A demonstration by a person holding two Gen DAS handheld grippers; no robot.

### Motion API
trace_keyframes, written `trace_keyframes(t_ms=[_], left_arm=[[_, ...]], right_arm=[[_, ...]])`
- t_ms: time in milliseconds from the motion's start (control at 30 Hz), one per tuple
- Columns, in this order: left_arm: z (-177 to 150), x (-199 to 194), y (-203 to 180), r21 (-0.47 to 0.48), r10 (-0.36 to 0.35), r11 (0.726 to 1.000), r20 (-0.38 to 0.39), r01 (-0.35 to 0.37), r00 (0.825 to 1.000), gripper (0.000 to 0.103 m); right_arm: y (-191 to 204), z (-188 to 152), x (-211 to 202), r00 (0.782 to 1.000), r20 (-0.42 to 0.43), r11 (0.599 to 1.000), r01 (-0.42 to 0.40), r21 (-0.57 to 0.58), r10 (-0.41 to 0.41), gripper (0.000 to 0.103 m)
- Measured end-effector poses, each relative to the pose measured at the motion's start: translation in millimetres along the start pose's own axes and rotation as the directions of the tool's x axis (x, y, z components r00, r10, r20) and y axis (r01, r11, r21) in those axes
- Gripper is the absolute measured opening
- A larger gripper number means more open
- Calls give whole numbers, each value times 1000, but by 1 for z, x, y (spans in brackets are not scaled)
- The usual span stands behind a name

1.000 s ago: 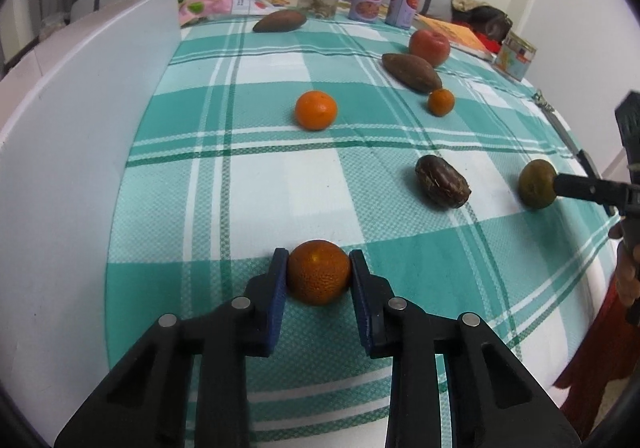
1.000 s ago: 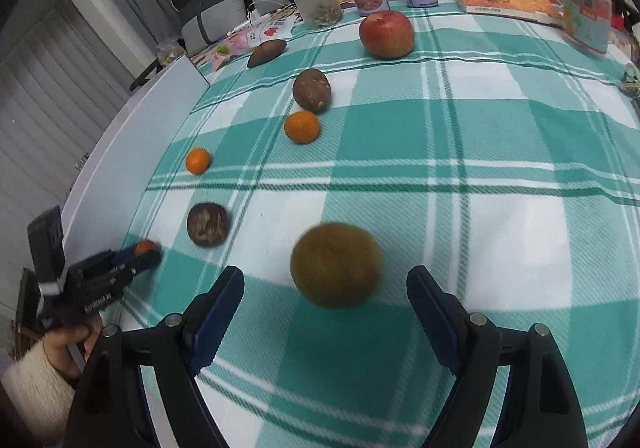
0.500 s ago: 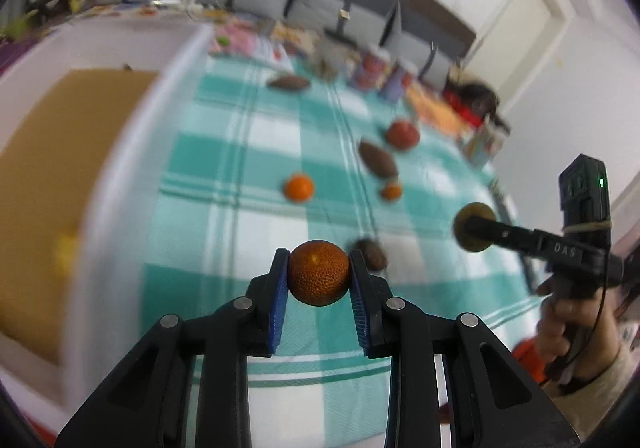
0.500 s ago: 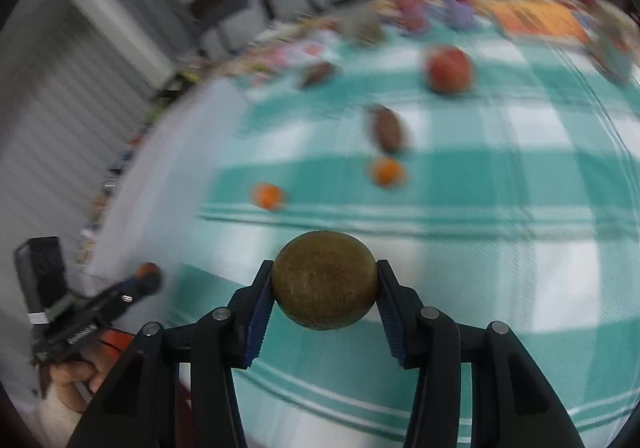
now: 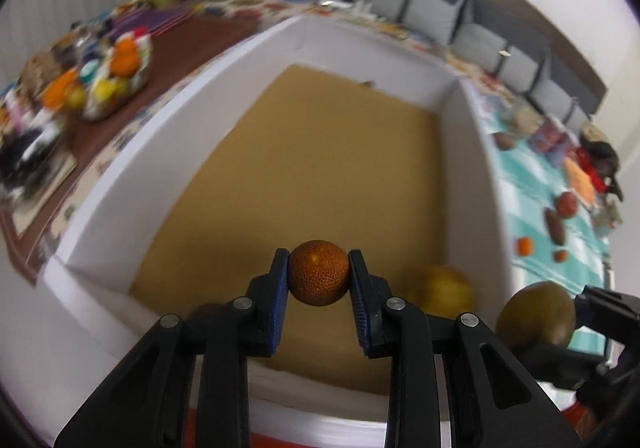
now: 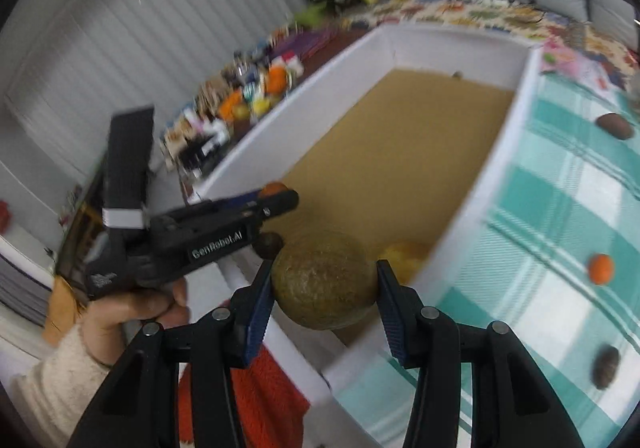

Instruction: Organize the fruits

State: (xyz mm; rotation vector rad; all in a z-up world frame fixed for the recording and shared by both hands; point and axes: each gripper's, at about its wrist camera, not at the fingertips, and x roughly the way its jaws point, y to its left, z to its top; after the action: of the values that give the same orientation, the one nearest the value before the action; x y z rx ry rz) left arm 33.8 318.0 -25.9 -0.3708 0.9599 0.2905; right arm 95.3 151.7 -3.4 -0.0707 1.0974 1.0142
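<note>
My left gripper (image 5: 319, 275) is shut on a small orange (image 5: 319, 272) and holds it over the near end of a white box (image 5: 160, 152) with a tan floor. My right gripper (image 6: 324, 288) is shut on a round green-brown fruit (image 6: 325, 284), held above the box's near corner; it also shows in the left wrist view (image 5: 536, 314). A yellow fruit (image 5: 446, 290) lies in the box, and a dark fruit (image 6: 269, 244) lies beside it. The left gripper with its orange (image 6: 274, 189) shows in the right wrist view.
On the green checked cloth (image 6: 560, 208) right of the box lie an orange (image 6: 601, 268), dark brown fruits (image 6: 606, 366), (image 6: 614, 125) and a red apple (image 5: 567, 204). A bowl of colourful items (image 5: 116, 80) sits left of the box. Sofa cushions line the back.
Both grippers swung left from over the cloth to over the box, each carrying its fruit. A second ago the right gripper was open around the green-brown fruit on the table.
</note>
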Motion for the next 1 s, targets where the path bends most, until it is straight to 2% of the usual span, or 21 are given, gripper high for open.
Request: trace_keyframes(t_ms=[167, 200, 233, 267, 300, 400, 467, 500, 533, 567, 600, 700, 733, 867, 933, 1000], left_arm=[[-10, 7, 18, -23, 52, 998, -12, -52, 999, 31], [-10, 5, 23, -32, 68, 997, -3, -68, 998, 39], [-10, 2, 27, -45, 78, 996, 3, -78, 997, 58], [-9, -2, 28, -65, 84, 994, 18, -82, 996, 66], [-6, -6, 29, -84, 86, 993, 40, -83, 995, 76], [0, -26, 24, -113, 66, 992, 107, -54, 992, 78], [3, -42, 9, -107, 31, 994, 157, -14, 987, 80], [3, -48, 1, -98, 14, 995, 177, 3, 984, 83], [2, -58, -16, -77, -18, 996, 208, 35, 978, 84], [2, -63, -26, -61, -43, 996, 225, 59, 973, 84], [-1, -69, -40, -39, -78, 995, 244, 90, 967, 85], [-16, -80, -87, 38, -185, 983, 263, 182, 947, 87], [-24, -82, -104, 67, -222, 975, 257, 212, 941, 88], [-63, -66, -175, 188, -349, 929, 160, 318, 923, 90], [-85, -47, -204, 242, -359, 913, 87, 330, 929, 90], [-109, -21, -235, 302, -342, 897, 13, 323, 939, 90]], right_arm=[[10, 7, 42, 998, -52, 999, 43, -15, -44, 49], [13, 9, 45, 997, -54, 998, 62, -18, -62, 51], [13, 12, 44, 996, -38, 996, 86, -19, -87, 52], [14, 15, 40, 995, -14, 995, 93, -19, -94, 54], [16, 20, 31, 995, 22, 995, 95, -17, -95, 61], [15, 26, -12, 981, 146, 991, 134, -12, -130, 78], [5, 23, -46, 959, 229, 985, 173, -4, -167, 89], [-2, 19, -62, 945, 266, 981, 194, 5, -188, 98], [-13, 12, -82, 925, 307, 974, 226, 21, -221, 103], [-21, 4, -97, 911, 333, 968, 248, 35, -245, 103], [-39, -10, -116, 887, 364, 958, 283, 56, -283, 103], [-75, -43, -144, 843, 381, 924, 367, 112, -381, 103], [-92, -60, -152, 828, 374, 908, 397, 133, -417, 103], [-177, -145, -161, 748, 244, 786, 574, 232, -618, 103], [-218, -194, -163, 715, 160, 723, 621, 303, -681, 103], [-244, -229, -168, 692, 120, 680, 636, 366, -712, 103]])
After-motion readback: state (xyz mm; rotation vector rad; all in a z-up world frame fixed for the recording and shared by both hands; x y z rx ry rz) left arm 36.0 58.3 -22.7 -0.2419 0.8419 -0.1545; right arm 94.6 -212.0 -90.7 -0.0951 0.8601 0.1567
